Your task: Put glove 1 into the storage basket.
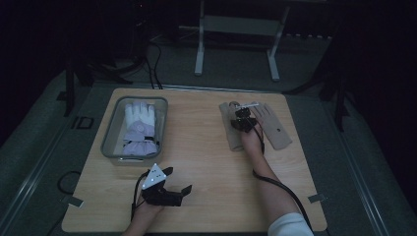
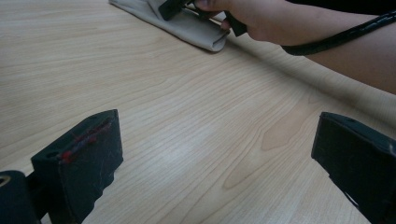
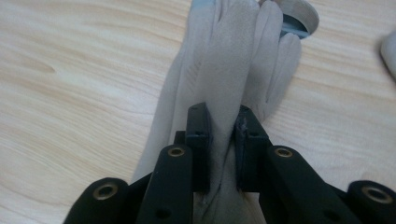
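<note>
right hand-held gripper (image 3: 219, 140) clamped on pale grey fabric glove (image 3: 224, 74) lying on wooden bench (image 1: 206, 162); left hand-held gripper (image 1: 178, 183) jaws apart, nothing between

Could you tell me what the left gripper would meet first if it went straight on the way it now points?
Probably bare table; farther along that line lie the beige glove and the person's right hand, though depth is hard to judge.

The light wood-grain tabletop (image 1: 206, 147) carries a clear plastic rectangular bin (image 1: 112, 132) near its far left corner. Two beige fabric gloves lie flat toward the far right corner: one glove (image 1: 230, 129) nearer the middle, the other glove (image 1: 276, 129) just beside it toward the right edge.
</note>
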Action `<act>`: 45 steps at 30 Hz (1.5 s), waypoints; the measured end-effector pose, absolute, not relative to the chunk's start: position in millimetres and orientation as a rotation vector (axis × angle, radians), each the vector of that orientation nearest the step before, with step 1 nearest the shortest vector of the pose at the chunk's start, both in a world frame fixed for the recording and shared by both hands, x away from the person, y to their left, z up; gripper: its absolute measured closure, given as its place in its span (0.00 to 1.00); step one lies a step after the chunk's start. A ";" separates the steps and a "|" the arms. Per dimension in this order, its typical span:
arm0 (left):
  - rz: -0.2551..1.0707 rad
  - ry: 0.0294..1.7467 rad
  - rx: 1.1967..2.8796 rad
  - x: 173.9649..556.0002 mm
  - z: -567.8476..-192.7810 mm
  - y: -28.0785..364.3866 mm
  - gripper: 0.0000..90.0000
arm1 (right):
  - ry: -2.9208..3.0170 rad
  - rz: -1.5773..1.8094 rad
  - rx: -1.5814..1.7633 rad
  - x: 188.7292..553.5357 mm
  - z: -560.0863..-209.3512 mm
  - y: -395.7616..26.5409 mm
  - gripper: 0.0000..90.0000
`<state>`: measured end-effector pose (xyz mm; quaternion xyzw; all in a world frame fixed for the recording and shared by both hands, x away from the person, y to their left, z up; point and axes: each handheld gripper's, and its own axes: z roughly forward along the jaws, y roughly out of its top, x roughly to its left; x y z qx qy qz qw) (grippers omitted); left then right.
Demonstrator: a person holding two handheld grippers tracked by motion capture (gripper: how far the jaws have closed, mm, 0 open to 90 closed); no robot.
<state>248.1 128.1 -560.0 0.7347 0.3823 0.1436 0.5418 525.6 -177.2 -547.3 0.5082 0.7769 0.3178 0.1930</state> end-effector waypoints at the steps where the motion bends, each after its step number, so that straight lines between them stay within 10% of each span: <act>1: 0.341 0.908 1.744 248.1 -560.0 128.1 0.03 | 2.175 0.905 1.434 523.8 -545.6 -177.0 0.88; 21: 0.359 0.912 1.708 242.4 -553.0 124.8 0.03 | 1.995 1.111 1.514 430.3 -482.2 -164.5 0.88; 38: 0.419 0.943 1.714 239.9 -552.5 121.3 0.03 | 1.958 1.105 1.735 384.5 -539.0 -155.0 0.86; 45: 0.420 0.944 1.715 240.8 -553.6 122.2 0.03 | 2.014 1.067 1.710 383.5 -554.6 -147.8 0.64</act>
